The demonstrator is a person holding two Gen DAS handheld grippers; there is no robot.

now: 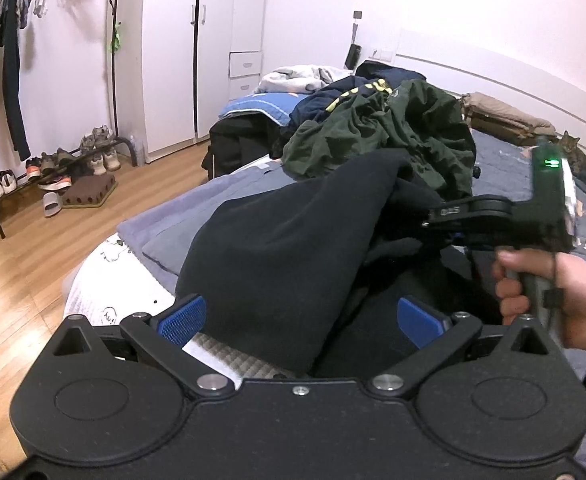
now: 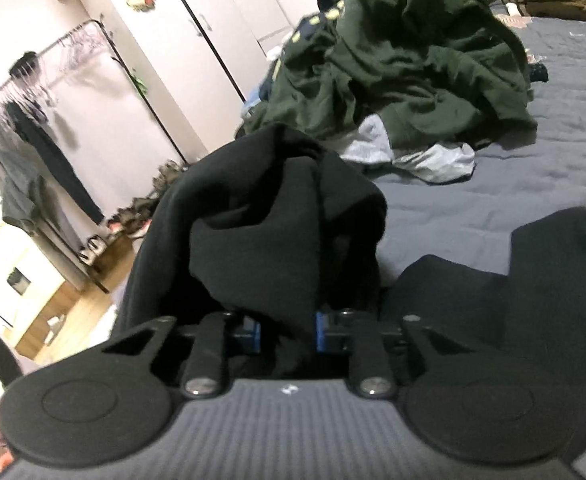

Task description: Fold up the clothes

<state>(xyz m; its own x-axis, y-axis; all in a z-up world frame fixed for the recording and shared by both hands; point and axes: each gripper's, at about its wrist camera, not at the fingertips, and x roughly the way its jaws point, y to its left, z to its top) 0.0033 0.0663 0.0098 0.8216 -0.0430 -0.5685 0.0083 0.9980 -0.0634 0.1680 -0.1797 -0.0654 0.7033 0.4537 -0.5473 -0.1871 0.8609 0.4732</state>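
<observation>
A black fleece garment [image 1: 277, 256] drapes over the near corner of the bed. My left gripper [image 1: 301, 318] is open, its blue pads [image 1: 185, 314] wide apart on either side of the hanging cloth, not pinching it. My right gripper [image 2: 289, 332] is shut on a bunched fold of the black garment [image 2: 269, 216], lifting it off the bed. In the left wrist view the right gripper [image 1: 433, 216] comes in from the right, held by a hand [image 1: 565, 300]. Behind lies a dark green garment [image 1: 409, 136] on a heap of clothes; it also shows as the green garment [image 2: 405, 64].
The bed has a grey-blue quilt [image 2: 513, 176] with grey and white clothes [image 2: 429, 156] under the heap. A cat [image 1: 573, 152] sits at the far right. Folded tan bedding [image 1: 501, 114] lies by the headboard. A clothes rack [image 1: 17, 72], shoes [image 1: 57, 168] and wardrobe [image 1: 181, 48] stand left over wooden floor.
</observation>
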